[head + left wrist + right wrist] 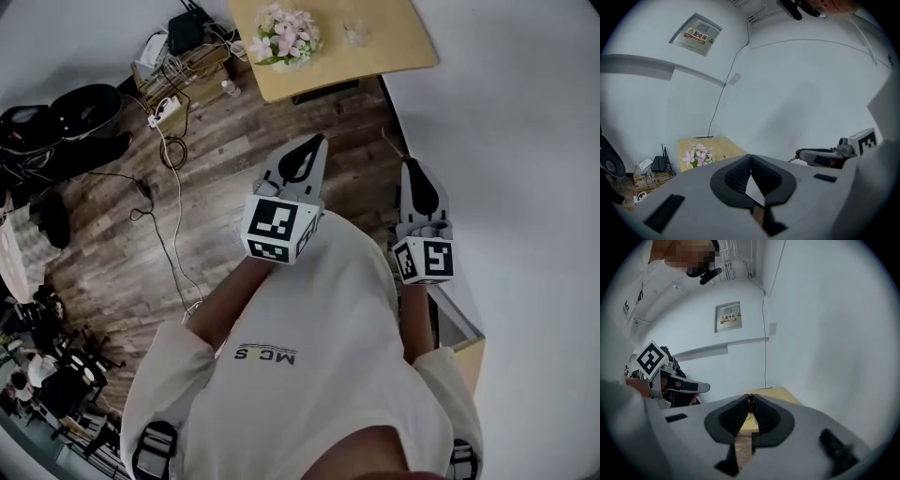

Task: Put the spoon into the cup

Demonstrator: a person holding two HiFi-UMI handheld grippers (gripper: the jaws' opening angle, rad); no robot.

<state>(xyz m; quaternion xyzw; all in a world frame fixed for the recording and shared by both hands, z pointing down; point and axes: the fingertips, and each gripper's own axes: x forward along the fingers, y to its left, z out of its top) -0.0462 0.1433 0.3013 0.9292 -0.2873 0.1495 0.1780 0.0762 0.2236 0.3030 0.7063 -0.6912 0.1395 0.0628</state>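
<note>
The left gripper (317,141) is closed on nothing. The right gripper (410,163) pinches the thin spoon (751,400). Well ahead, on a wooden table (398,47) over plank floor (234,141), stands the cup (354,33).

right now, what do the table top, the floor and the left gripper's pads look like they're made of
Table top: pale matte wood or wood-look laminate, going by its even tan tone. Floor: dark planks with seams and streaky grain; real wood or vinyl, I cannot tell. Left gripper pads: dull black with a fine ribbed texture, probably rubber or soft plastic.
</note>
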